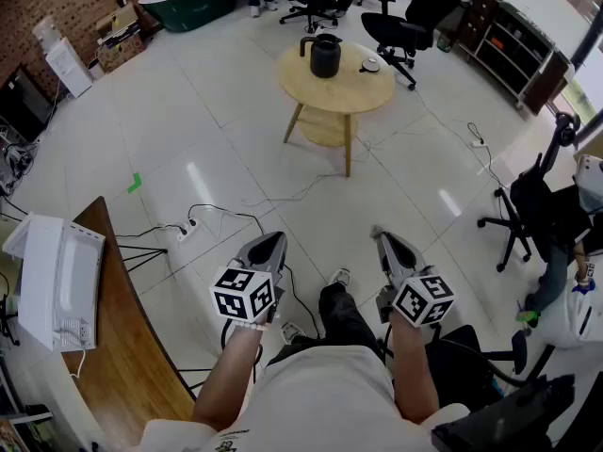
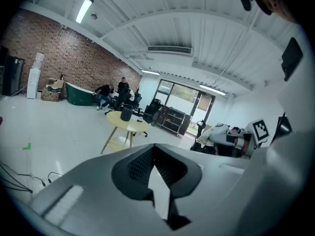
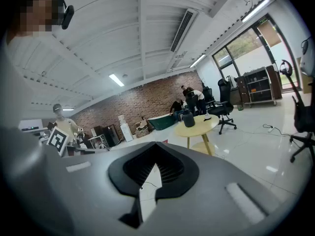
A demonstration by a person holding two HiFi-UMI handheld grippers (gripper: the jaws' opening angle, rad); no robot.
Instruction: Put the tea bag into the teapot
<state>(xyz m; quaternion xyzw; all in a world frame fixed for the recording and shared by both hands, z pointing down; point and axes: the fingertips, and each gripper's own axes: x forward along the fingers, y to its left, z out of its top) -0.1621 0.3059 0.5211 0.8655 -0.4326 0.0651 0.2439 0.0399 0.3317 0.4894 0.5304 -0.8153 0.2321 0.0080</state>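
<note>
A black teapot [image 1: 324, 56] stands on a round yellow wooden table [image 1: 349, 92] far ahead across the white floor. Beside it lies a small white item [image 1: 371, 64], too small to identify. My left gripper [image 1: 276, 239] and right gripper [image 1: 382, 237] are held low in front of the person's body, well short of the table. Both are shut with nothing between them. The left gripper view shows its gripper [image 2: 155, 147] with the teapot [image 2: 126, 113] distant. The right gripper view shows its gripper [image 3: 156, 145] with the teapot [image 3: 188, 118] and table [image 3: 199, 127] far off.
A curved wooden counter [image 1: 122, 347] with a white appliance [image 1: 57, 281] lies to the left. Cables and a power strip [image 1: 188, 229] cross the floor. Office chairs [image 1: 405, 26] [image 1: 528, 217], a dark shelf [image 1: 513, 50] and a seated person [image 1: 582, 281] are on the right.
</note>
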